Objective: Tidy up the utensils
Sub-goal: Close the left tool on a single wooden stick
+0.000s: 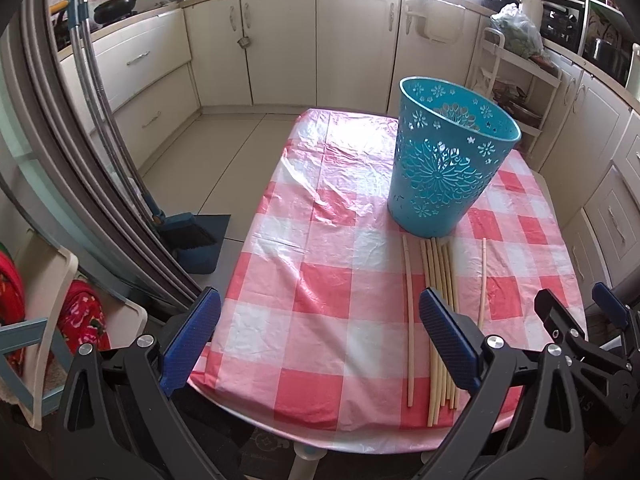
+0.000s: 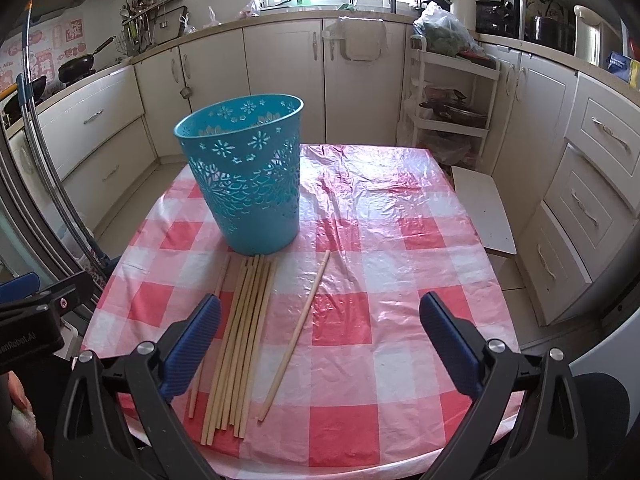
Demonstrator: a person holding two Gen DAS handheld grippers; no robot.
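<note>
Several wooden chopsticks (image 1: 438, 312) lie side by side on the red-and-white checked tablecloth (image 1: 320, 280), just in front of a teal perforated basket (image 1: 444, 160) that stands upright. One single chopstick (image 1: 483, 280) lies apart on the right, another (image 1: 409, 320) on the left. My left gripper (image 1: 320, 340) is open and empty above the table's near edge, left of the bundle. In the right wrist view the basket (image 2: 248, 176), the bundle (image 2: 244, 340) and the single chopstick (image 2: 298, 332) show. My right gripper (image 2: 320, 340) is open and empty, over the single chopstick.
Kitchen cabinets (image 2: 280, 76) ring the table. A white shelf cart (image 2: 452, 104) stands at the far right, a white stool (image 2: 484, 208) beside the table's right edge. A blue dustpan and brush (image 1: 196, 240) lie on the floor left. The right gripper's body (image 1: 580, 332) shows at the left view's right.
</note>
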